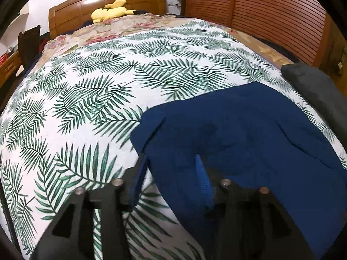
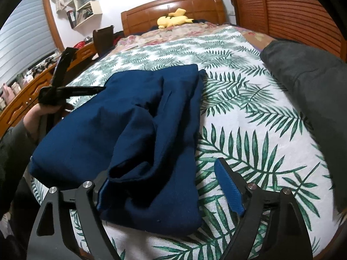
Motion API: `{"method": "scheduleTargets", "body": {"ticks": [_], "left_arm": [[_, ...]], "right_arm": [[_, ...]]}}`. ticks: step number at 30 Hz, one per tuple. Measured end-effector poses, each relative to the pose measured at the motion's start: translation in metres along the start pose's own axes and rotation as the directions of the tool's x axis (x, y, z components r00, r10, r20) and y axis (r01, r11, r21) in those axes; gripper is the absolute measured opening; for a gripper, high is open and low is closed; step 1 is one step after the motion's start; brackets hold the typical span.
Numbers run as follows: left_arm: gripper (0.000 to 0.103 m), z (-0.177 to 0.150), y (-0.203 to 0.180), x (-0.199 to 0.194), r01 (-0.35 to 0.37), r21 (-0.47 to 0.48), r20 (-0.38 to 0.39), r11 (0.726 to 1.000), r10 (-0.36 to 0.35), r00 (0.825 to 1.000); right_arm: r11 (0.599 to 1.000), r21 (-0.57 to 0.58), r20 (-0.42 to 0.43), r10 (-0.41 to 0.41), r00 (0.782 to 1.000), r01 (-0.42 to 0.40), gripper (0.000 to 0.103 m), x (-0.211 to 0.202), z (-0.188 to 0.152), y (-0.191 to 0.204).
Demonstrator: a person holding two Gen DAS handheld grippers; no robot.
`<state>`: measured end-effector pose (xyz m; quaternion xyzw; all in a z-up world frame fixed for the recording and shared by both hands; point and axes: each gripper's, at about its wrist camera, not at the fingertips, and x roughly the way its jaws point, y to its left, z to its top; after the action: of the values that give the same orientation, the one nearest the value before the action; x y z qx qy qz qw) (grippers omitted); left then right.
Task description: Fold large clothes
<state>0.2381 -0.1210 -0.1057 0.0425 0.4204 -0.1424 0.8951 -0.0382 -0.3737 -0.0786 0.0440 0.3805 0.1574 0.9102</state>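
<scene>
A dark blue garment (image 1: 249, 134) lies partly folded on the leaf-print bed cover (image 1: 97, 91). In the right wrist view the garment (image 2: 134, 130) has a loose sleeve lying on top, reaching down between the fingers. My left gripper (image 1: 171, 169) is open, its fingers standing either side of the garment's left edge. My right gripper (image 2: 164, 184) is open wide over the garment's near edge, with one blue finger pad (image 2: 229, 188) on the right. The left gripper (image 2: 71, 91) also shows in the right wrist view, held in a hand at the garment's far left.
A dark grey folded garment (image 2: 308, 91) lies at the bed's right edge. A yellow plush toy (image 2: 173, 19) sits by the wooden headboard (image 2: 173, 6). A louvred wooden wardrobe (image 2: 292, 6) stands on the right. A wooden desk (image 2: 32, 86) with clutter stands on the left.
</scene>
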Motion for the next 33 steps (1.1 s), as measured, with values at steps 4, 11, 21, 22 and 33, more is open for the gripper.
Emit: {"method": "scheduleTargets", "body": {"ticks": [4, 11, 21, 22, 33], "left_arm": [[0.060, 0.004, 0.006, 0.008, 0.010, -0.022, -0.004, 1.000, -0.010, 1.000], [0.060, 0.009, 0.007, 0.014, 0.004, -0.022, 0.008, 1.000, -0.004, 1.000], [0.060, 0.007, 0.015, 0.018, 0.049, -0.086, 0.002, 0.995, -0.049, 0.999], [0.060, 0.007, 0.015, 0.018, 0.049, -0.088, 0.002, 0.995, -0.049, 0.999], [0.059, 0.008, 0.018, 0.020, 0.065, -0.129, 0.000, 0.990, -0.065, 0.998]], "right_arm": [[1.000, 0.010, -0.006, 0.005, 1.000, -0.005, 0.086, 0.003, -0.002, 0.001], [1.000, 0.013, -0.013, 0.006, 1.000, -0.006, 0.086, 0.007, -0.005, 0.003], [0.998, 0.049, -0.019, 0.041, 0.999, -0.040, 0.086, 0.006, -0.006, 0.001], [0.998, 0.053, -0.017, 0.046, 0.999, -0.045, 0.084, 0.006, -0.007, 0.001], [0.989, 0.085, -0.007, 0.124, 0.992, -0.123, 0.064, 0.008, -0.003, 0.006]]}}
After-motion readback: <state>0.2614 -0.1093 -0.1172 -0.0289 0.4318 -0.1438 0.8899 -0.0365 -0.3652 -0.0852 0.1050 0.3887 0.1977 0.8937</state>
